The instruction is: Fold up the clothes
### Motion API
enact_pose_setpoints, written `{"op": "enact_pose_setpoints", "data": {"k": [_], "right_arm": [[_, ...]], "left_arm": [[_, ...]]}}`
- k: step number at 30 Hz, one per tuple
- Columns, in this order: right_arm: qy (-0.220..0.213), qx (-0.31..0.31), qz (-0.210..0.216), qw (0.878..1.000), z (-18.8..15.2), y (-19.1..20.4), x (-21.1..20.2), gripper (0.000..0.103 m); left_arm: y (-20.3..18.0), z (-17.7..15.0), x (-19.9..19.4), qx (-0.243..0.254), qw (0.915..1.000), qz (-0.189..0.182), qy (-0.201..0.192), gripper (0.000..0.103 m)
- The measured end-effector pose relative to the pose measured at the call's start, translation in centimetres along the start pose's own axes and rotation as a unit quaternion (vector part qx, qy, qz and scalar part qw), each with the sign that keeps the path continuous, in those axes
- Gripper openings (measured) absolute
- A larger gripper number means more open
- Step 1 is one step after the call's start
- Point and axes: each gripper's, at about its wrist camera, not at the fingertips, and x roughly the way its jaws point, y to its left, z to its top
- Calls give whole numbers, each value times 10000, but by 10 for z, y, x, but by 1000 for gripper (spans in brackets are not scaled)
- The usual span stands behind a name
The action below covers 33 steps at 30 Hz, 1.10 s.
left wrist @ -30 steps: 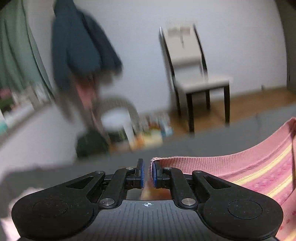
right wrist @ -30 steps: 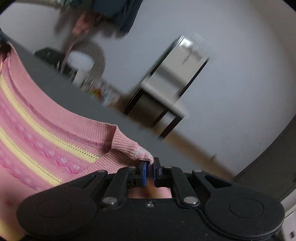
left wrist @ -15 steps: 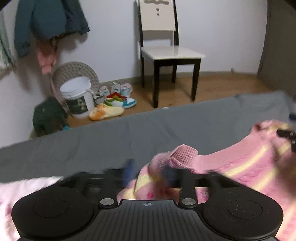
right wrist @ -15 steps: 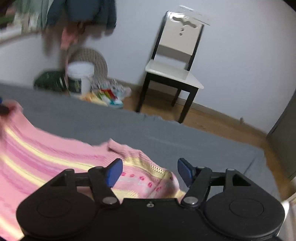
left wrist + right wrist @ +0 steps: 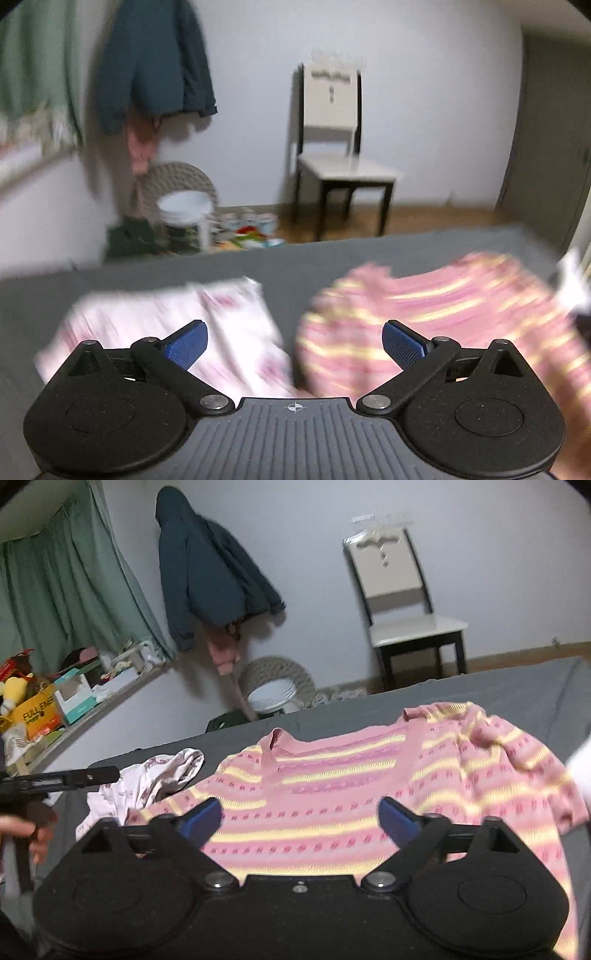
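A pink sweater [image 5: 354, 794] with yellow stripes lay spread flat on the grey bed cover [image 5: 517, 690], neckline toward the far edge. Just beside its left shoulder sat a crumpled white patterned garment [image 5: 147, 782].

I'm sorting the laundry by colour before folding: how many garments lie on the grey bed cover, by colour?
Pink sweater with yellow stripes: 1
White garment with a pink print: 1
Total: 2 on the grey bed cover. Both the left claw and the right claw are open and hold neither.
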Motion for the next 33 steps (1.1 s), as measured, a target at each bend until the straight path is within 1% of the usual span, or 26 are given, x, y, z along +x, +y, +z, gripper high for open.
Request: {"op": "enact_pose_setpoints", "data": {"k": [1,3,5,6,9,11,13,14,16,17,18,21,26,33], "right_arm": [[-38,-88,-83,9999,-8,4,-1,102],[78,-383,-165,9991,-19,7,0,102],[147,-617,-414,9971,-21,1,7,102],[167,-653,-580,9960,-22,-5,12,103],[155,-403,-1120,9928,-23,-25,25,103],[180,-295,-1295,9910,-27,-38,35,103],[234,-283,-1423,9891,-33,-47,44,103],[286,-285,-1482,9881,-38,-50,48,103],[417,-255,-1550,9867,-43,-55,55,103],[445,-253,-1574,9862,-44,-55,58,103],[474,-252,-1597,9857,-45,-55,60,103],[595,-547,-1822,9799,-49,-46,66,103],[563,-561,-1847,9796,-51,-43,64,103],[574,-573,-1868,9790,-52,-41,60,103]], "left_arm": [[-5,-13,-7,-277,9995,-113,-101,101],[-27,-38,-12,-599,9972,-326,-292,101],[-54,-61,-10,-592,9953,-596,-473,101],[-70,-70,-5,-490,9953,-674,-502,101],[-113,-91,21,-32,9972,-674,-311,101],[-130,-99,40,370,9980,-484,-141,101],[-146,-106,57,769,9966,-297,9,101],[-149,-108,61,946,9953,-223,46,101],[-150,-110,76,1189,9924,-139,281,101],[-148,-113,83,1221,9917,-124,391,101],[-145,-113,84,1117,9928,-171,391,103],[-137,-116,88,851,9952,-294,372,103],[-141,-120,89,950,9947,-213,343,103],[-139,-120,89,905,9949,-249,369,103]]}}
